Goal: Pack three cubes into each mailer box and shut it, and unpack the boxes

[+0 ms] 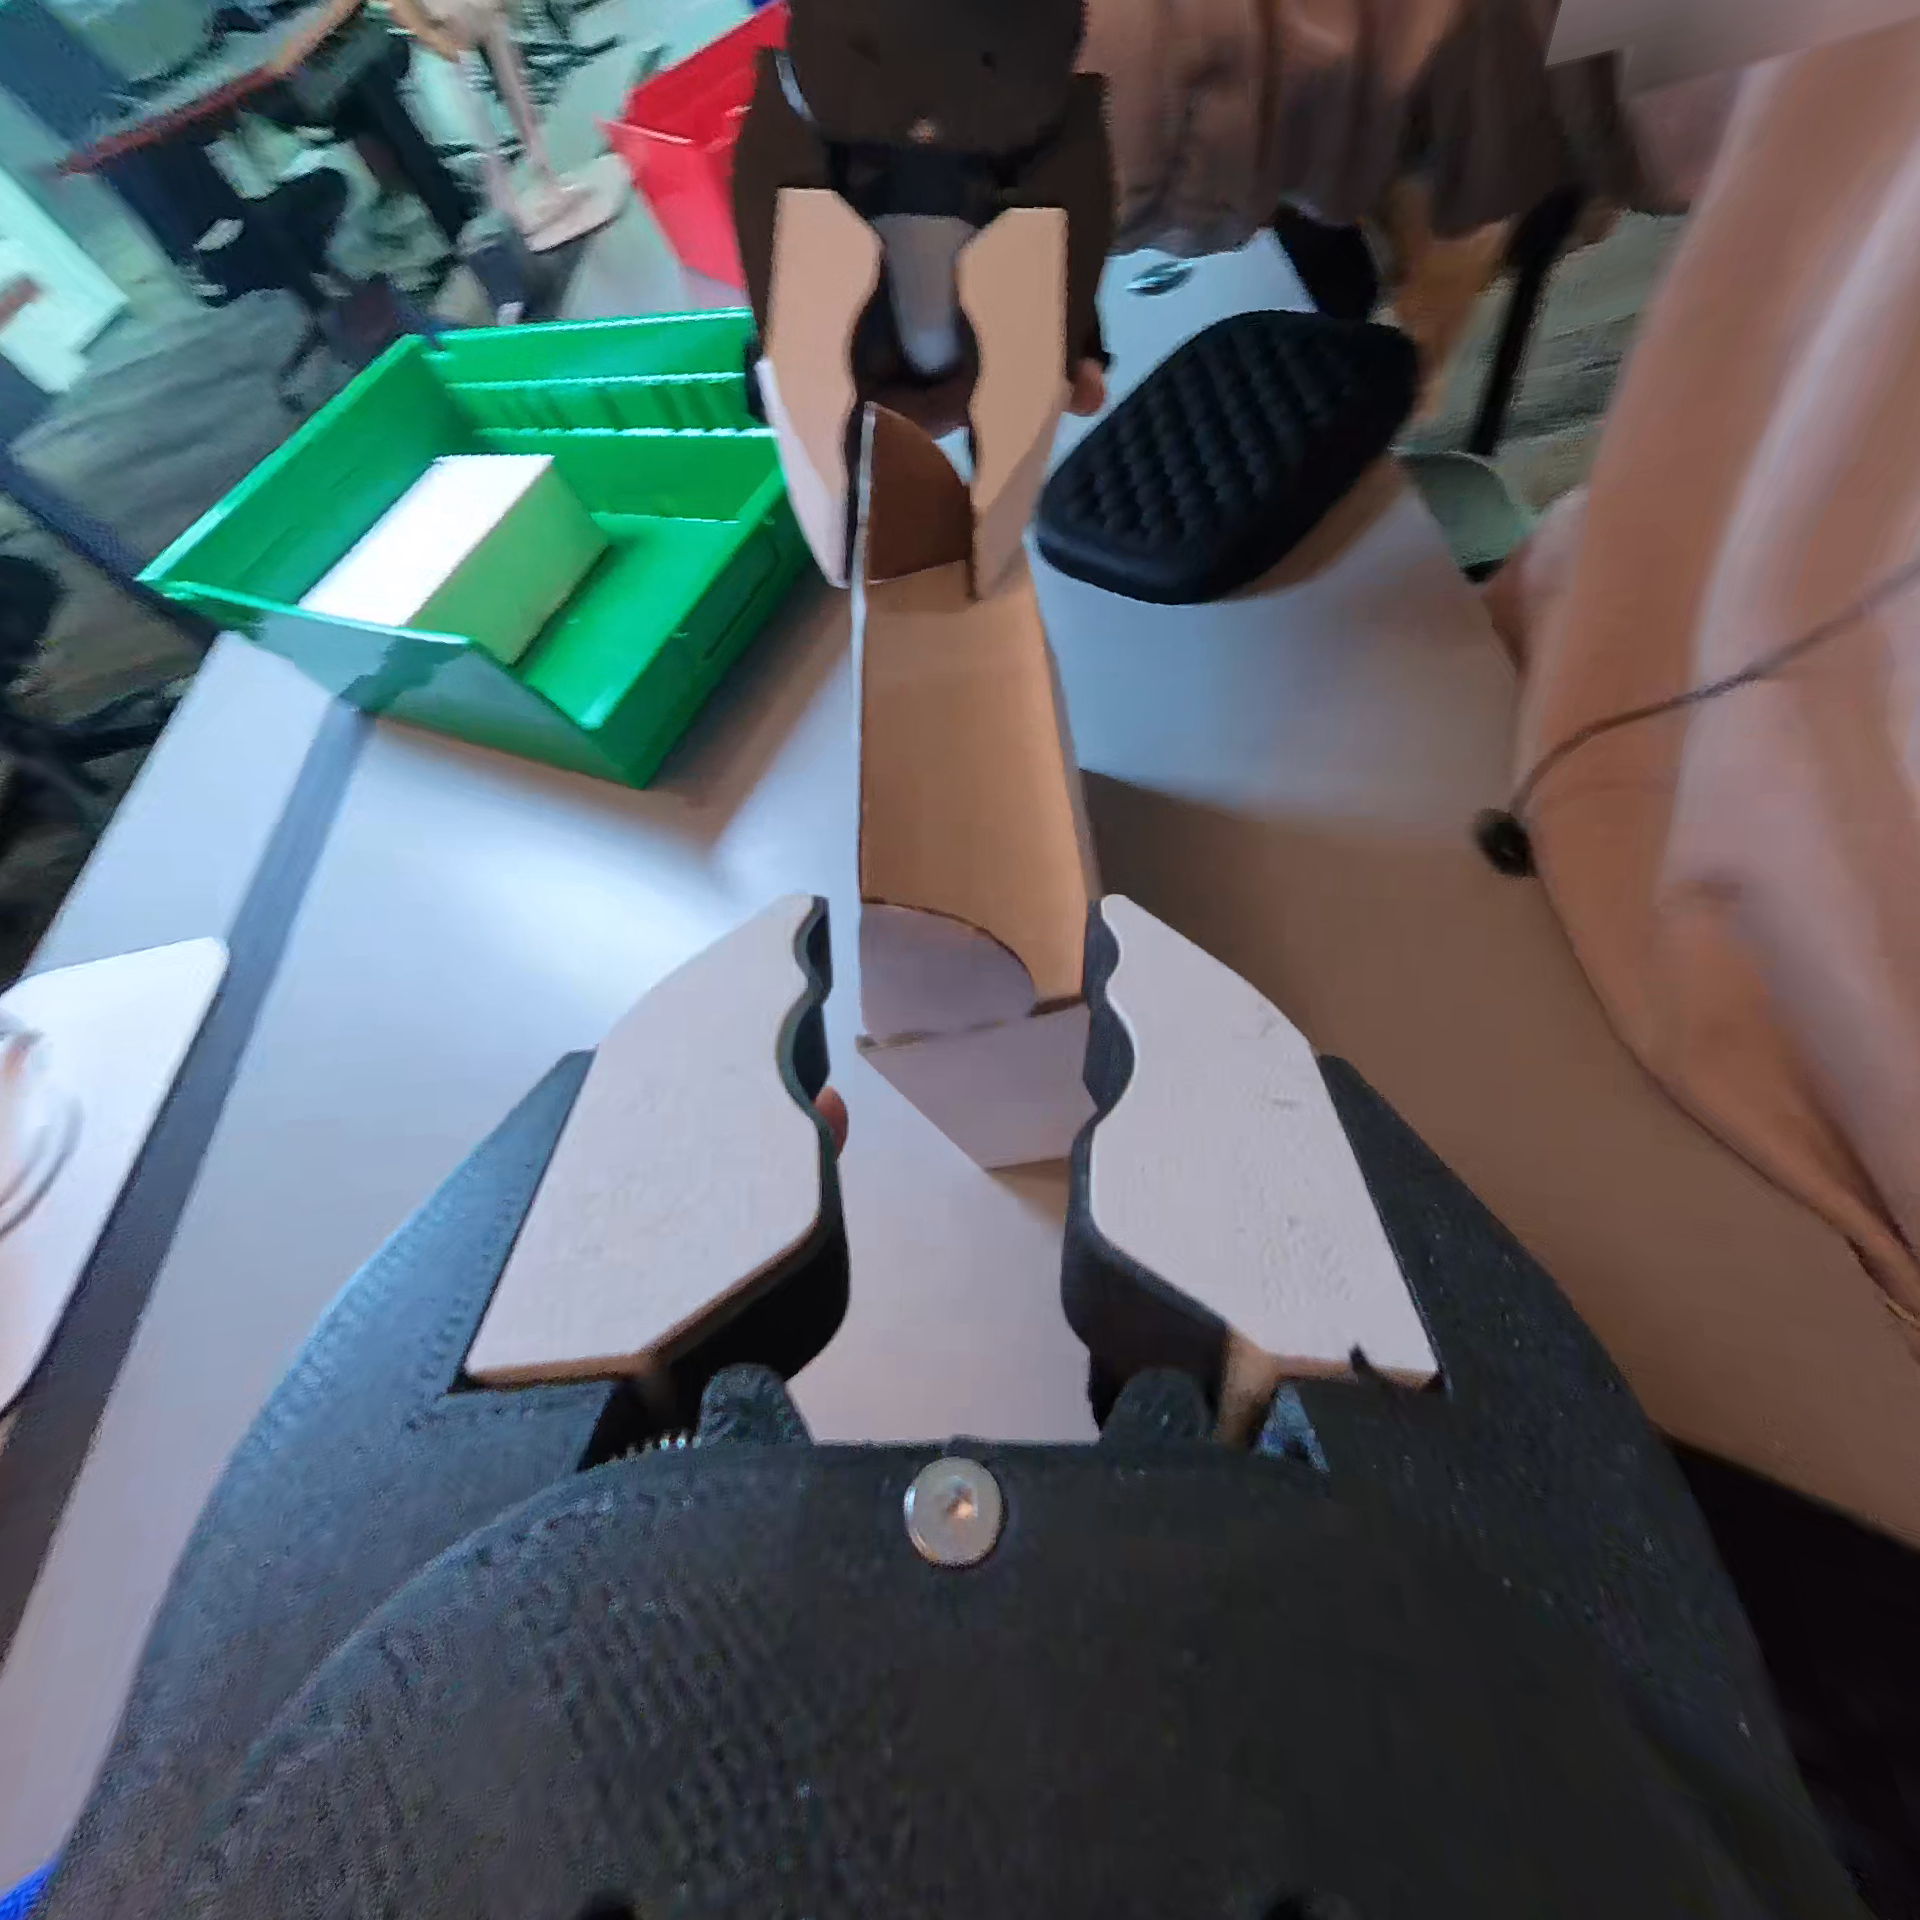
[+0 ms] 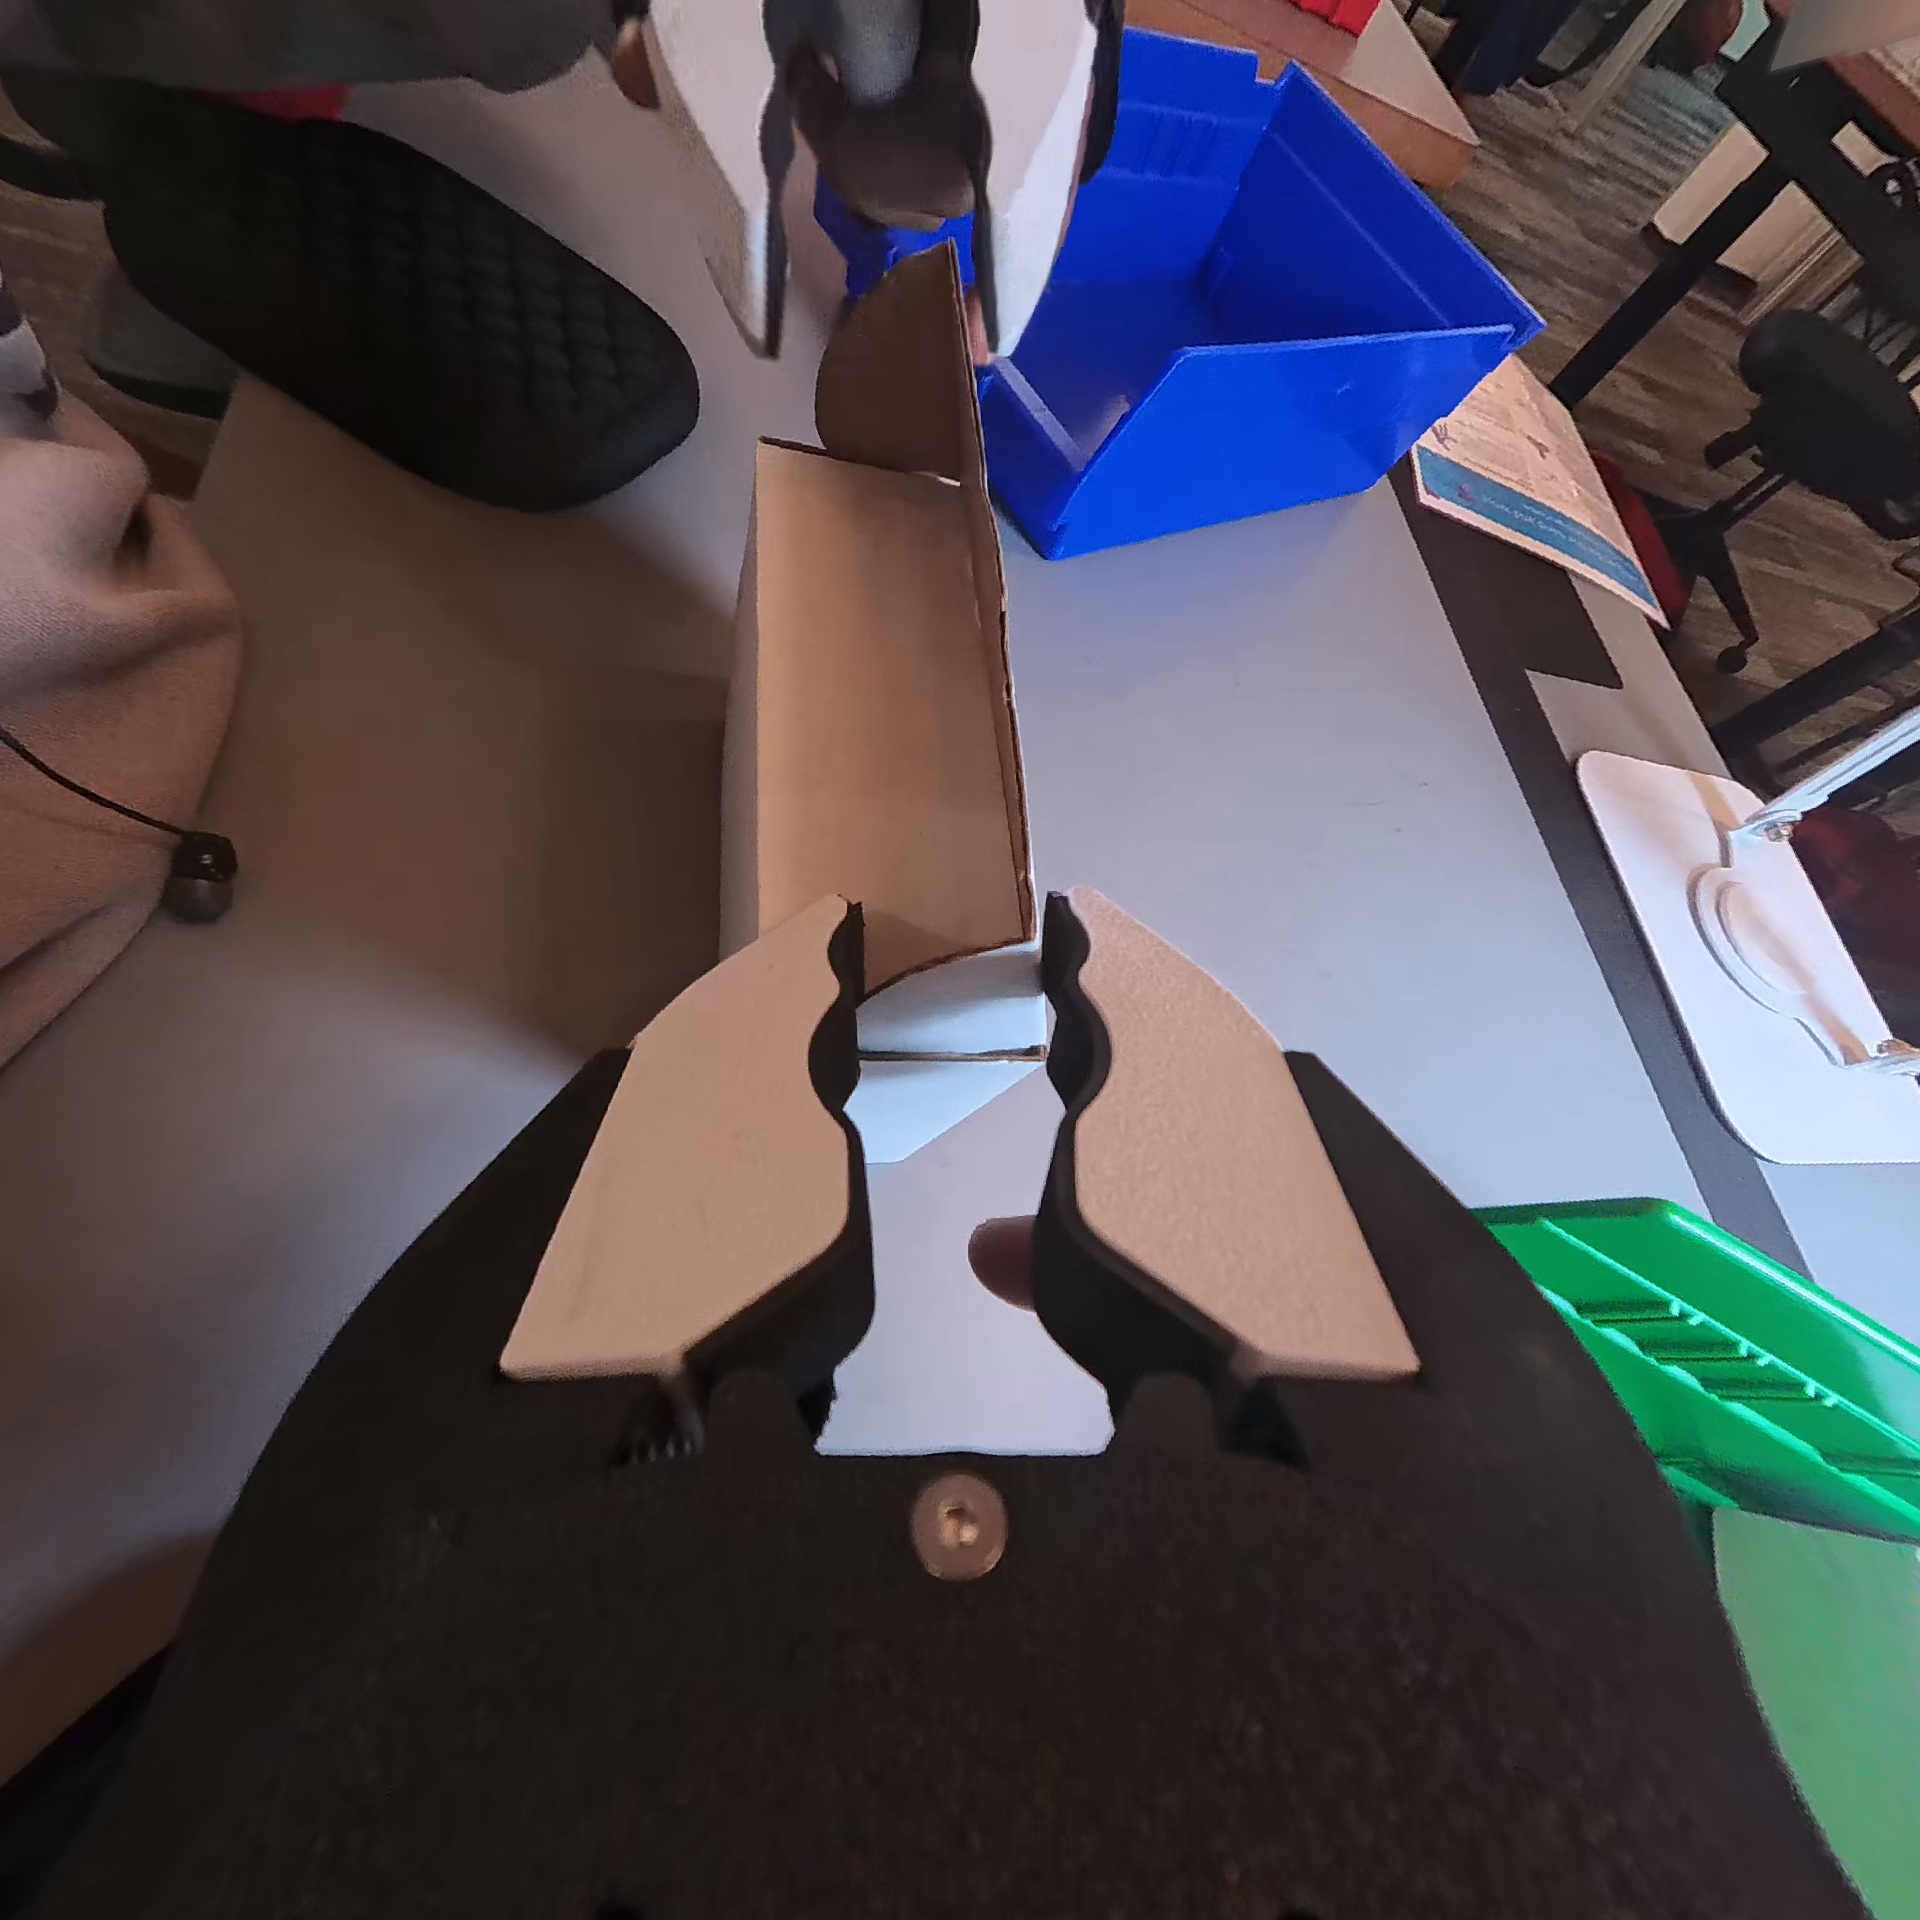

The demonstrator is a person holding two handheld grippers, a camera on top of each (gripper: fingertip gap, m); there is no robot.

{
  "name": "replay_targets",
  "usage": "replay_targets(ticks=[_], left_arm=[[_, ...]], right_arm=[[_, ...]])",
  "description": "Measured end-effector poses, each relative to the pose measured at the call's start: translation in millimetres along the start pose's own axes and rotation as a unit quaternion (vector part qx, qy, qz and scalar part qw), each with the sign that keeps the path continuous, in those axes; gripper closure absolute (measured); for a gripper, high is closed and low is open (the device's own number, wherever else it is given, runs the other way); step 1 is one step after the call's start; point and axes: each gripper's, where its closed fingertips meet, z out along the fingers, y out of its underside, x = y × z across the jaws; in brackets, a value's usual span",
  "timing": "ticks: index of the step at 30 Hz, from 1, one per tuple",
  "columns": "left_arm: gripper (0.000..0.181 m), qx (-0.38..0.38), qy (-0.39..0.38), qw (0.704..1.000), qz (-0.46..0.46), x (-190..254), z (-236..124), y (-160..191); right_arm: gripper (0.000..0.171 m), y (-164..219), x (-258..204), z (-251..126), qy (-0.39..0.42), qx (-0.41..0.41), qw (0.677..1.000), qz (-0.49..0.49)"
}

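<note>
A long narrow cardboard mailer box [image 1: 966, 748] lies on the grey table between my two grippers, which face each other. Its lid stands upright along one long side, with rounded ear flaps folded in at both ends. No cubes show inside. My left gripper [image 1: 961, 935] clasps the near end of the box in the left wrist view, its fingers close against both sides. My right gripper [image 2: 951, 920] clasps the opposite end of the box [image 2: 873, 675] the same way. Each gripper also shows far off in the other's view: the right one [image 1: 914, 499] and the left one [image 2: 883, 312].
A green bin [image 1: 623, 644] holding a shut white mailer box [image 1: 457, 551] stands beside the right gripper's end. A blue bin [image 2: 1247, 364] stands beside the left gripper's end. A black padded chair seat [image 1: 1226, 457] and a person's beige garment [image 1: 1714, 623] border the table.
</note>
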Motion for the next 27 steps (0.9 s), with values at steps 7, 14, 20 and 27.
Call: replay_targets(ticks=[7, 14, 20, 27], left_arm=[[0.146, -0.007, 0.082, 0.997, -0.003, -2, 6, 10], [0.148, -0.008, 0.083, 0.993, -0.079, -8, 8, 9], [0.147, -0.005, 0.052, 0.998, -0.031, -2, 9, 13], [0.145, -0.032, -0.001, 0.998, 0.053, 2, 10, 17]], right_arm=[[0.139, 0, 1, 1, -0.009, 0.003, 1.000, -0.001], [0.139, 0, 3, 1, -0.007, 0.002, 1.000, 0.004], [0.139, 1, 2, 2, -0.005, -0.003, 1.000, 0.000], [0.133, -1, 0, -2, -0.002, -0.010, 1.000, -0.015]])
